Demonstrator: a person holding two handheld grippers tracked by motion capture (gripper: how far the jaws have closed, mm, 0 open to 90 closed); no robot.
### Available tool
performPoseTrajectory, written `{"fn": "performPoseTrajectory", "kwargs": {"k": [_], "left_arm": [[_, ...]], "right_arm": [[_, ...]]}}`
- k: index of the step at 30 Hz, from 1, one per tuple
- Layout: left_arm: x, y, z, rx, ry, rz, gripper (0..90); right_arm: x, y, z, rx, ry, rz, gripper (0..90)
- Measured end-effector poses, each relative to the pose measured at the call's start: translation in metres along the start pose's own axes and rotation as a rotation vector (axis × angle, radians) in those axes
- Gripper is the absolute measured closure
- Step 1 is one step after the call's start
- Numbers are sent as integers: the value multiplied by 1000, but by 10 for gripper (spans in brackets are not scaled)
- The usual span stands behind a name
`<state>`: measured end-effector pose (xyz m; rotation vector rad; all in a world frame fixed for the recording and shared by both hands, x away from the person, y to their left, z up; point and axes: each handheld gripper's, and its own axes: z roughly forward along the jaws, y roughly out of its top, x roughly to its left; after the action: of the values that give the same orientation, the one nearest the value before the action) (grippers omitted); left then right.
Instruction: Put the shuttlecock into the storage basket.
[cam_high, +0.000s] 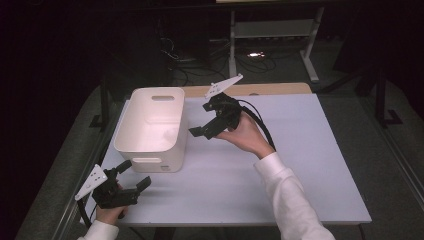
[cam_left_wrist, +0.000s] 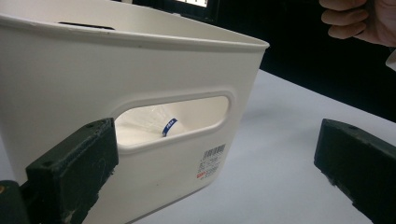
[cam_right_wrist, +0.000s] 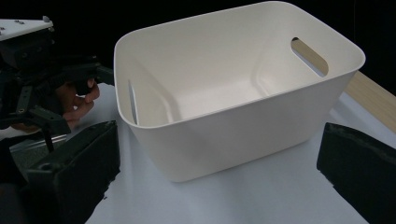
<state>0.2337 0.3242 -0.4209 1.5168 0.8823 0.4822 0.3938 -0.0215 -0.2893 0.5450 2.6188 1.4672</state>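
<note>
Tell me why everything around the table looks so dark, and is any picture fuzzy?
High view: light falls on the white table and white bin, while the room behind stays nearly black. Left gripper view: the near black tongs look soft and blurry; the bin's barcode label is too fuzzy to read. Right gripper view: the bin's inside is evenly lit, with no glare.

A white table (cam_high: 300, 165) (matte) carries one white bin (cam_high: 150, 145).

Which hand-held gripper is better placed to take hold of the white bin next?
Probably the left hand-held gripper. It sits low by the white bin, jaws open and level with the near handle slot. The right hand-held gripper is also open but held up off the table beside the bin's rim.
</note>
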Motion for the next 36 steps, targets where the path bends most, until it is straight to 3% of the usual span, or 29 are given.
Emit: {"fn": "performPoseTrajectory", "kwargs": {"k": [23, 36], "left_arm": [[1, 0, 0, 4, 7, 6, 0], [1, 0, 0, 12, 12, 6, 0]], "right_arm": [[1, -23, -25, -28, -15, 46, 0], [-7, -44, -37, -42, -28, 76, 0]]}}
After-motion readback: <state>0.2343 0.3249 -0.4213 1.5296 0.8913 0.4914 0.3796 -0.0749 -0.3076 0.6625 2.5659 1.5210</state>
